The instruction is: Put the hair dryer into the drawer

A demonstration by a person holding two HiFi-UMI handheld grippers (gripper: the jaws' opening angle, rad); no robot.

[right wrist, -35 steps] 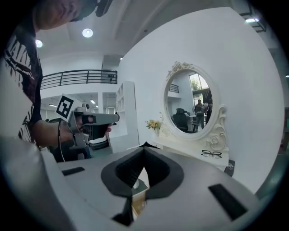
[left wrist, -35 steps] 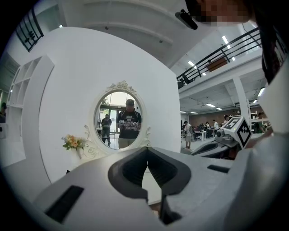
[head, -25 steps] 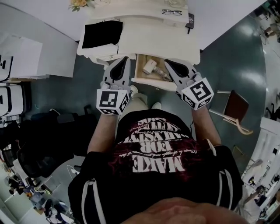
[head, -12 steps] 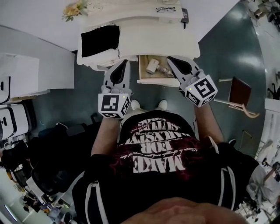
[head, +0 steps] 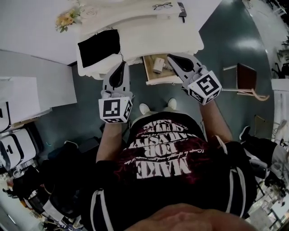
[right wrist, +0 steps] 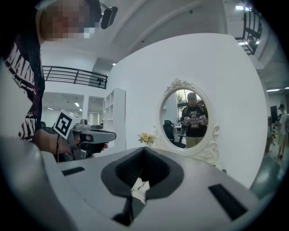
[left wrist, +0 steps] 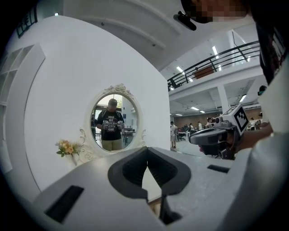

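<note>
In the head view the white hair dryer lies inside the open wooden drawer of the white dressing table. My left gripper is shut and empty, with its tip at the table's front edge to the left of the drawer. My right gripper is also shut and empty, its tip by the drawer's right side. Both grippers point nearly level at the oval mirror above the table. The left gripper shows nothing between its jaws, and neither does the right gripper.
A black cloth lies on the tabletop at the left, with glasses and a dark slim object at the back. Flowers stand at the back left. A brown chair stands to the right. White cabinets stand at the left.
The view has swung, so the dressing table sits higher and more tilted in the picture. Both shut grippers have shifted a little with the person. The hair dryer lies still in the drawer.
</note>
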